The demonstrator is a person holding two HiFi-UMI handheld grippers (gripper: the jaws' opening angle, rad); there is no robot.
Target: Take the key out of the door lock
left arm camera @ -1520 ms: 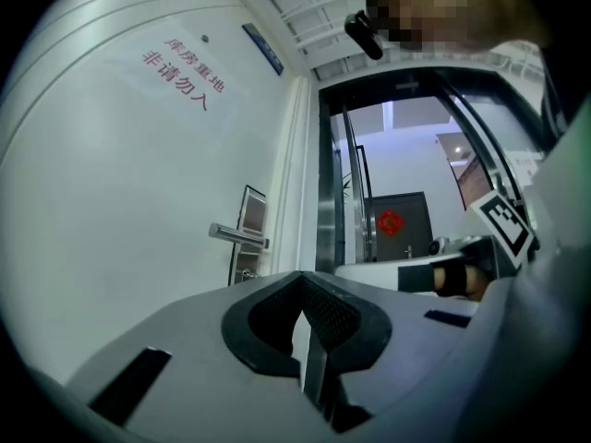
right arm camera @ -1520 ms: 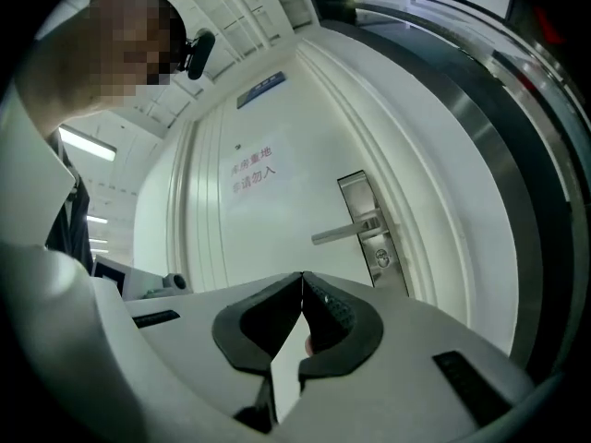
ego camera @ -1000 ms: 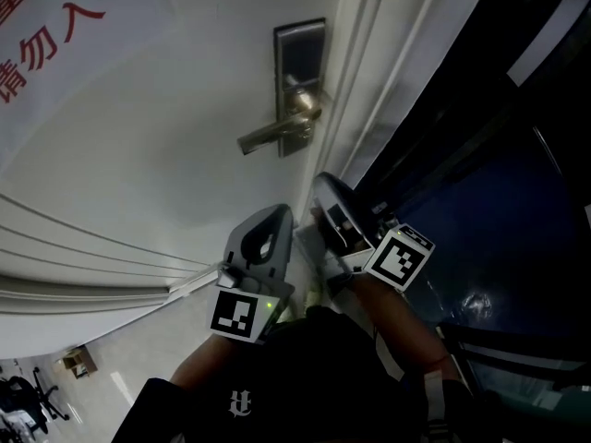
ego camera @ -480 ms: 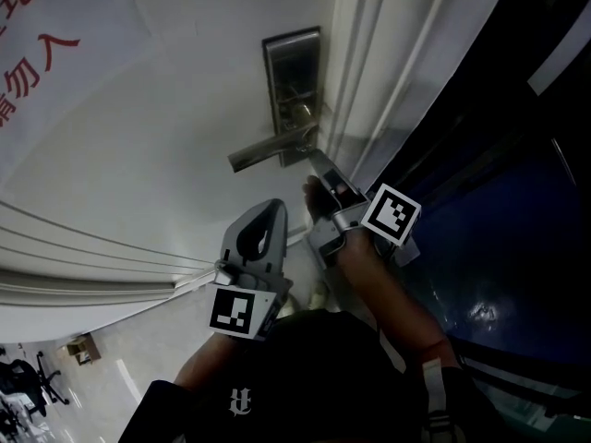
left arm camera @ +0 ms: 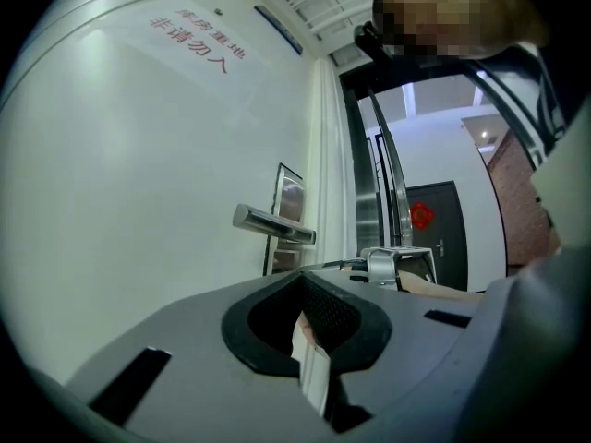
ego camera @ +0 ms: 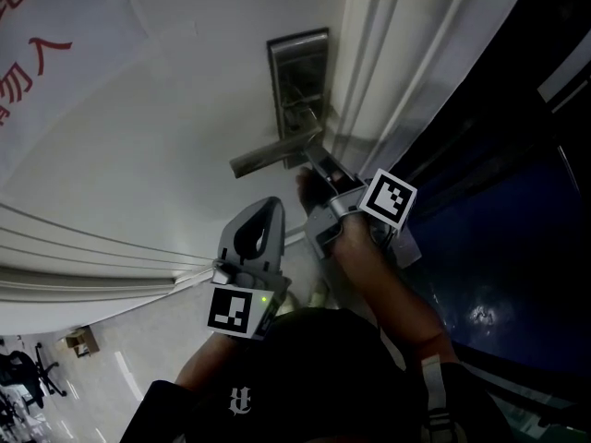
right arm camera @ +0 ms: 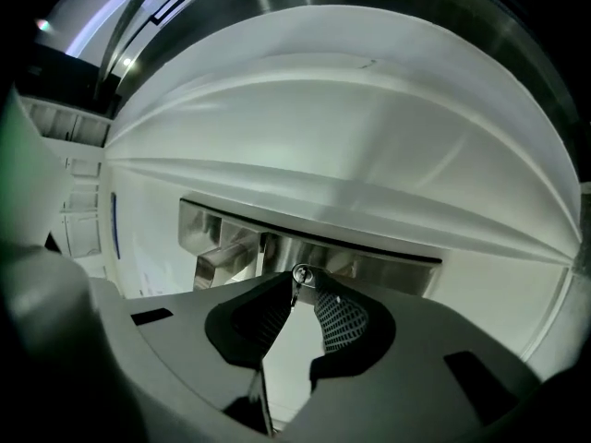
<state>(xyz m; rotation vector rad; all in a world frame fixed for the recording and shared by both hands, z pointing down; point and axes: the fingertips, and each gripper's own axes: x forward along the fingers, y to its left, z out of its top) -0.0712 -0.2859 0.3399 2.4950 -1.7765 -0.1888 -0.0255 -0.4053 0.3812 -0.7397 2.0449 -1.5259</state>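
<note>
Right tool: I have it up against the lock plate, just below the lever handle in the head view. In its own view the jaws stand a narrow way apart, tips on either side of the key. I cannot tell whether they pinch it yet.

Key: in the lock, a small round metal piece with a thin edge below it, right at the right tool's tips. In the head view the tool hides it.

Left tool: held low and back, well apart from the lock, pointing up at the door. Its own view shows the jaws drawn together to a thin slit with nothing in them.

Lock plate: a tall metal plate by the door's edge, next to the pale frame.

Handle: level, its free end pointing away from the frame. It lies left of the key in the right gripper view.

Door: pale and smooth, with red lettering on its upper part.
</note>
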